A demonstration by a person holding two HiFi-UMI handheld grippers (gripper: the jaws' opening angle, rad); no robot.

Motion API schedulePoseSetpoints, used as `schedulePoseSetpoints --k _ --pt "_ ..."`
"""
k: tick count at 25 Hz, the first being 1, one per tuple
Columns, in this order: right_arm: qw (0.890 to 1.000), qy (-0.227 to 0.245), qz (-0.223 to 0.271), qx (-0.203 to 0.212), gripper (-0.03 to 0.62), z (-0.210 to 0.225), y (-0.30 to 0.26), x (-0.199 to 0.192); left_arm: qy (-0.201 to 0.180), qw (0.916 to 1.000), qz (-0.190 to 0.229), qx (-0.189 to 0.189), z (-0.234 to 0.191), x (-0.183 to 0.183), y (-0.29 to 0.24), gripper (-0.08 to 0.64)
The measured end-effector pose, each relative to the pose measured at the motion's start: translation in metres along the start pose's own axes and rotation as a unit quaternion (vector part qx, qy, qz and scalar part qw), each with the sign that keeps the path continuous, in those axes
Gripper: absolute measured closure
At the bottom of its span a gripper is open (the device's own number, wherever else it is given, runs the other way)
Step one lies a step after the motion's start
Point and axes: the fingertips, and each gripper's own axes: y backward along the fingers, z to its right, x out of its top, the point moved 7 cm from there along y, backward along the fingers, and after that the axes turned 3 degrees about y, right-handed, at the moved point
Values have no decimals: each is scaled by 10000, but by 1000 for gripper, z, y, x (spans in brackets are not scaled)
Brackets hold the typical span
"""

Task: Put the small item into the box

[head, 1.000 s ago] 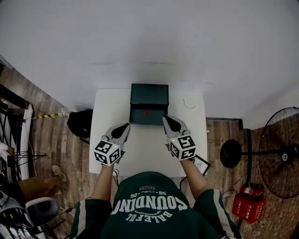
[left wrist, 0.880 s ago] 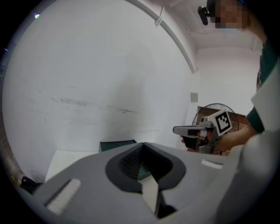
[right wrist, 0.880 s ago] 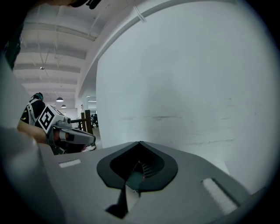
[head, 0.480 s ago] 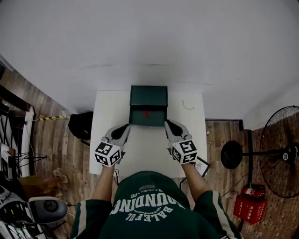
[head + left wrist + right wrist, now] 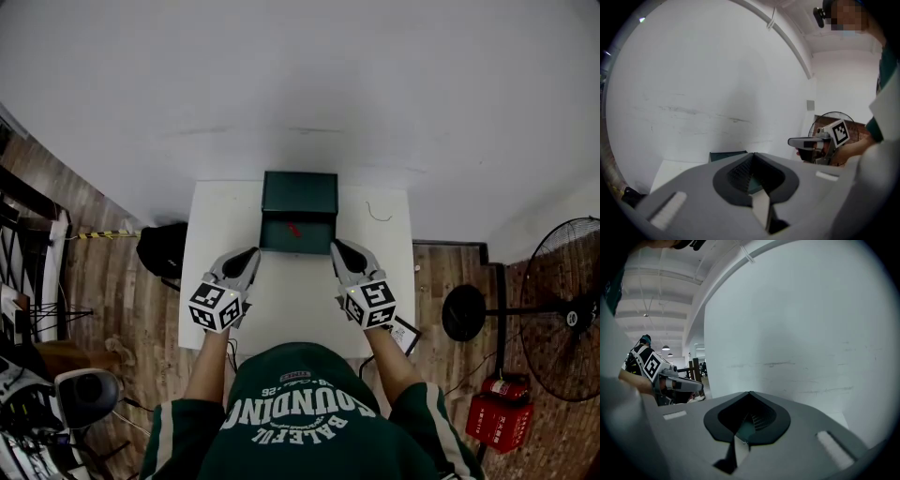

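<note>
Little of the small red item (image 5: 293, 228) shows inside the open box (image 5: 298, 192); its shape is unclear. Clenched and empty, the left gripper (image 5: 246, 255) and right gripper (image 5: 343, 248) flank bare table (image 5: 291, 300) just before it.

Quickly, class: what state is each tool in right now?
Left tool: closed, holding nothing.
Right tool: closed, holding nothing.

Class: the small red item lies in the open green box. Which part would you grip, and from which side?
Probably the small red item across its narrow middle, from straight above: it lies low and slanted inside the green box, whose walls block a sideways approach. Turn the jaws across its length. Its finer shape is too small to tell.
</note>
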Motion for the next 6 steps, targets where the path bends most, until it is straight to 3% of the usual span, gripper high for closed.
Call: schedulePoseSetpoints --k 6 --pt "10000 -5 -14 -5 591 2 1 -1 1 10000 -4 -1 -1 -1 1 508"
